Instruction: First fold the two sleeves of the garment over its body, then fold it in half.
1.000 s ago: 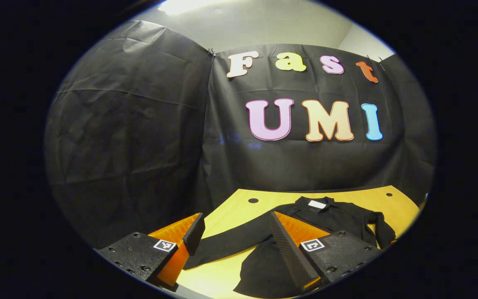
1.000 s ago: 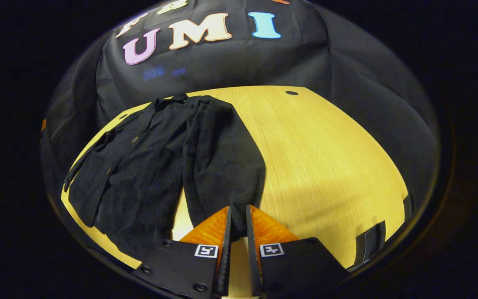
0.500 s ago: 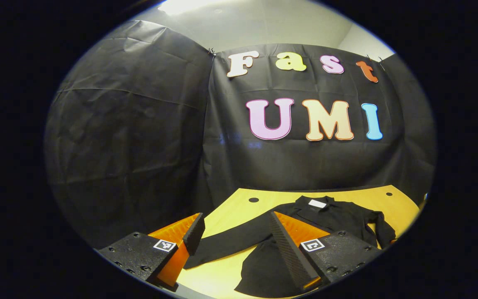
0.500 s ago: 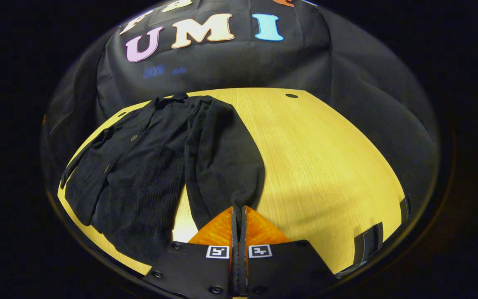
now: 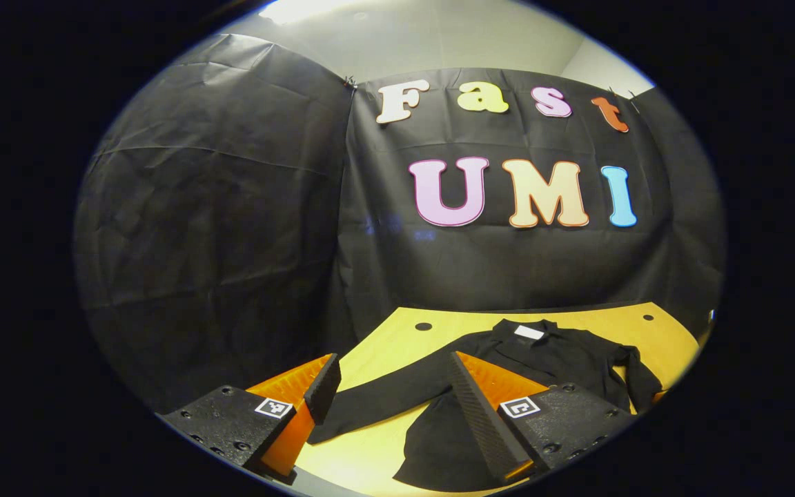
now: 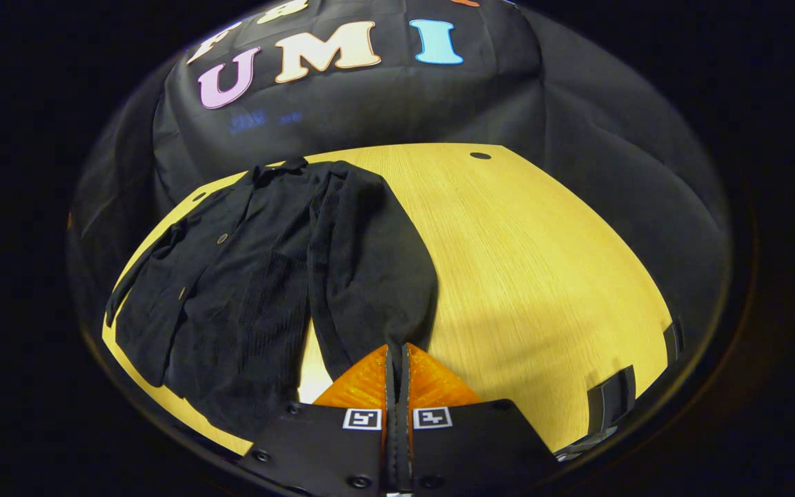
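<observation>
A: Nearest us, our right gripper (image 6: 397, 359) is clenched on the cuff end of the right sleeve (image 6: 370, 276), low over the table (image 6: 542, 262). We judge that grip is for carrying the sleeve across the body.

B: And our left gripper (image 5: 387, 386) is released, fingers wide apart, held level above the other sleeve (image 5: 384, 400), which lies stretched out sideways.

A: Farther off, the black garment (image 6: 232, 276) lies flat, collar toward the booth wall (image 5: 232, 207).
</observation>
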A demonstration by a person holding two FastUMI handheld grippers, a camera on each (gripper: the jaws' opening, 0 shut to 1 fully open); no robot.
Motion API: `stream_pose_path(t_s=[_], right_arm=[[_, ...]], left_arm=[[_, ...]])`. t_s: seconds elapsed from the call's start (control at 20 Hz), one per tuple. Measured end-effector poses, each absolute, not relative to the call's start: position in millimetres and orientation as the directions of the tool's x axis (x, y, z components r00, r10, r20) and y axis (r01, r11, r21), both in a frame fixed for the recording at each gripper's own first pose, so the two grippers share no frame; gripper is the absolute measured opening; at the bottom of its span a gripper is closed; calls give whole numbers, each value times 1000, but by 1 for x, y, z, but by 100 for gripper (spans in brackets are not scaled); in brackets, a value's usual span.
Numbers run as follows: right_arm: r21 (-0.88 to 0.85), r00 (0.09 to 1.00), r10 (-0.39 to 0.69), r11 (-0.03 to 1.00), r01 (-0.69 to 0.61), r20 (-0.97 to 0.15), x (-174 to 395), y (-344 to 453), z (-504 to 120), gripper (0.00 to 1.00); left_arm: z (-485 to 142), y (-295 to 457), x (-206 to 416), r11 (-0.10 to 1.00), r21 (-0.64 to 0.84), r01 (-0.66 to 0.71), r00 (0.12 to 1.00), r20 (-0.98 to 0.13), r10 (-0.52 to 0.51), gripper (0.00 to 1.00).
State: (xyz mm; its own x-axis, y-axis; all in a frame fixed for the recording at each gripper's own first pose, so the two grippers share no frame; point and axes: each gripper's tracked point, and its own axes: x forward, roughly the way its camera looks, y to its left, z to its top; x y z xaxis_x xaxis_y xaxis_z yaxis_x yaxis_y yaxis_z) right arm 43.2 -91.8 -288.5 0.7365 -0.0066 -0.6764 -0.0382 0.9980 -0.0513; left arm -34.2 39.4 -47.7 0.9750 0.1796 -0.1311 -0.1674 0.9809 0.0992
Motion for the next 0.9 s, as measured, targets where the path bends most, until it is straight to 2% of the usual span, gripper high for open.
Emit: stream_pose_path(t_s=[0.35, 0.9], right_arm=[[-58, 785, 5, 997, -53, -620, 63, -103, -242, 2], [-68, 857, 28, 995, -73, -515, 135, -58, -158, 2]], left_arm=[[-53, 33, -43, 975, 57, -214, 968, -119, 219, 92], [-70, 53, -25, 982, 79, -172, 967, -175, 183, 93]])
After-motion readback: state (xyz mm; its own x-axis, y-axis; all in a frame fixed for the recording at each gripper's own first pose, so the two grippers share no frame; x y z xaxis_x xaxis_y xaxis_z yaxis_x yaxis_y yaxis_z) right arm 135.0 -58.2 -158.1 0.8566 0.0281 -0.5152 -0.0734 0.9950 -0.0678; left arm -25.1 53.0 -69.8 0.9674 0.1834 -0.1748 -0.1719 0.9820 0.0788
